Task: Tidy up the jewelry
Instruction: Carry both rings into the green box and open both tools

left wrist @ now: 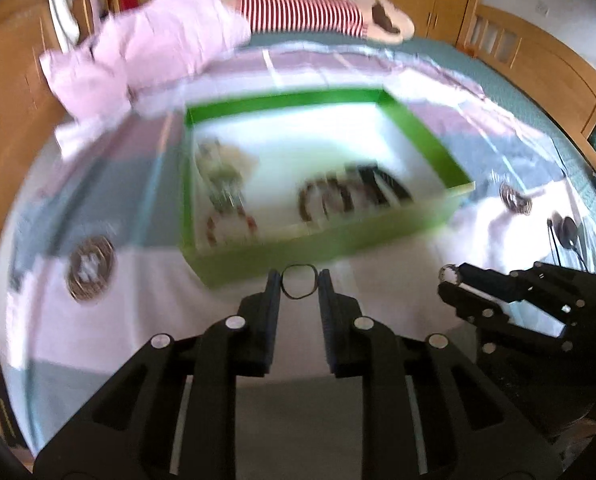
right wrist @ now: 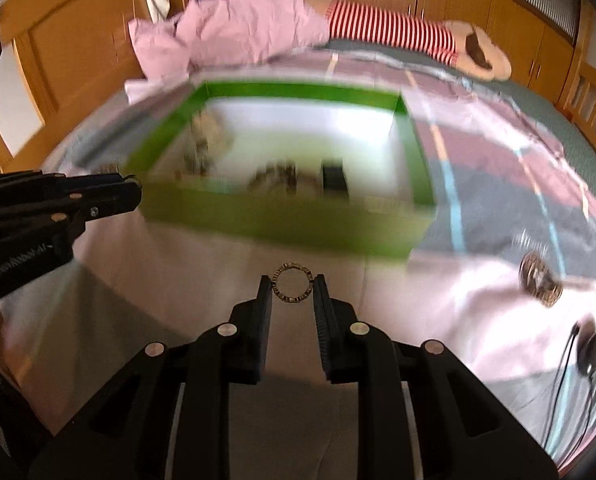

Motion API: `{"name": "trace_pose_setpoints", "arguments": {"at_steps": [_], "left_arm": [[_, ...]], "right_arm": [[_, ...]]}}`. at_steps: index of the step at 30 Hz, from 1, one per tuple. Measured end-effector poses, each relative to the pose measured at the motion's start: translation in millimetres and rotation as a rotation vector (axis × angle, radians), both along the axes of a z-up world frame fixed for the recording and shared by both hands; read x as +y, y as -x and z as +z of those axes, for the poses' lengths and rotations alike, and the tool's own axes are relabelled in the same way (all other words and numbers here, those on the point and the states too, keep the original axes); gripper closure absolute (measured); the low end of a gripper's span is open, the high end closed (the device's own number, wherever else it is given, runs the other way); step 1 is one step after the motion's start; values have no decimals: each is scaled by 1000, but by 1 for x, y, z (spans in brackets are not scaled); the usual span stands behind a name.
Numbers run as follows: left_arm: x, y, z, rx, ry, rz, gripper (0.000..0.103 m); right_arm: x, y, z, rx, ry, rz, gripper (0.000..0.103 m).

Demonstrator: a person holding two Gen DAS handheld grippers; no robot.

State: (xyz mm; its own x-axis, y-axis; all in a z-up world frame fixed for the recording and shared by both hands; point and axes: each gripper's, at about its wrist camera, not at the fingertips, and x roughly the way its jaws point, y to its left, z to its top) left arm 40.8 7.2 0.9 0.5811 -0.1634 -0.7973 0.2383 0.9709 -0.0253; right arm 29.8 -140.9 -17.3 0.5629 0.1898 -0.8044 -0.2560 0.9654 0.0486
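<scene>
A green box with a white floor holds several pieces of jewelry, blurred; it also shows in the right wrist view. My left gripper is shut on a thin dark ring bracelet, just in front of the box's near wall. My right gripper is shut on a beaded gold-and-dark bracelet, also short of the box. The right gripper shows in the left wrist view, the left gripper in the right wrist view.
The box sits on a patchwork bed cover. A round dark bracelet lies left of the box. Another bracelet and a dark piece with cords lie at the right. Pink bedding and a striped plush lie behind.
</scene>
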Motion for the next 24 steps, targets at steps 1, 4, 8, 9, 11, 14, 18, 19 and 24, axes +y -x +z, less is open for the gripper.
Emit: {"name": "trace_pose_setpoints", "arguments": {"at_steps": [1, 4, 8, 9, 11, 14, 18, 19, 24], "left_arm": [[0, -4, 6, -17, -11, -1, 84], [3, -23, 23, -61, -37, 6, 84], [10, -48, 31, -116, -12, 24, 84], [12, -56, 29, -117, 7, 29, 84], [16, -72, 19, -106, 36, 47, 84], [14, -88, 2, -72, 27, 58, 84], [11, -100, -7, -62, 5, 57, 84], [12, -104, -8, -57, 8, 60, 84], [19, -116, -17, -35, 20, 84, 83]], "right_arm": [[0, -5, 7, -14, -5, 2, 82], [0, -26, 27, -63, -5, 0, 82], [2, -58, 38, -99, -15, -6, 82], [3, -67, 36, -92, -11, -9, 82], [6, -82, 27, -72, -2, -14, 82], [12, -101, 11, -44, 13, -19, 82], [19, -117, -2, -25, 20, -32, 82], [21, -122, -5, -20, 19, -32, 82], [28, -132, -13, -6, 26, -28, 82]]}}
